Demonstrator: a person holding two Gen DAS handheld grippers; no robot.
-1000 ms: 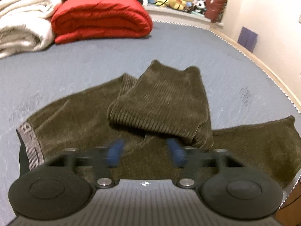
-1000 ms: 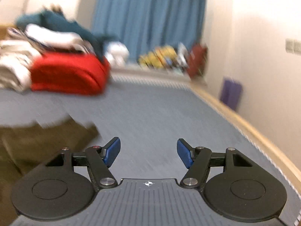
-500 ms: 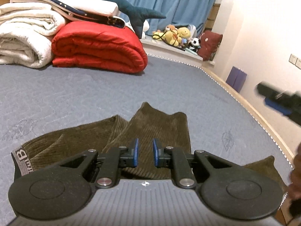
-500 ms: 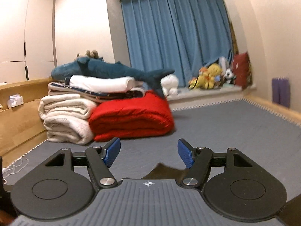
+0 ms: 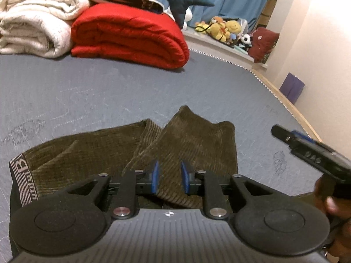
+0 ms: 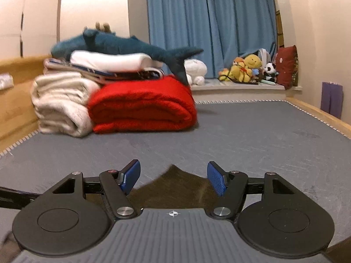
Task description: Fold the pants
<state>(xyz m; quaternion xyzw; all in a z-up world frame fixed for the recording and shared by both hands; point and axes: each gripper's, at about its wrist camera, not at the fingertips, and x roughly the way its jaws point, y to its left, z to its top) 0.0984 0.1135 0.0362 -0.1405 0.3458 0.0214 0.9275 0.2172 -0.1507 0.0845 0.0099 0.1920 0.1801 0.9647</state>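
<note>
The left gripper (image 5: 169,179) is hanging low over the pants with its blue pads (image 5: 155,176) sitting a narrow gap apart, and a fold of the corduroy is showing in that gap, but honestly I can't tell if it's actually pinching the fabric or just hovering over it. The right gripper (image 6: 173,178) is sitting with its jaws spread wide, nothing between them, just a corner of the pants peeking up behind.

The olive corduroy pants (image 5: 136,149) are lying on the grey mattress (image 5: 98,92), with one leg doubled back over the rest so its cuff end is pointing toward the far side of the bed. The grey waistband (image 5: 22,182) with lettering is sitting at the left end of the pants. The right gripper is also poking into the left wrist view, off to the right of the pants.

Well beyond the pants, a rolled red blanket (image 5: 129,35) is sitting on the mattress, touching a stack of cream blankets (image 5: 37,28) on its left. A blue plush shark (image 6: 122,46) is lying on top of that pile. Past the mattress edge, stuffed toys (image 6: 248,68) are crowding a ledge under blue curtains (image 6: 210,22).
</note>
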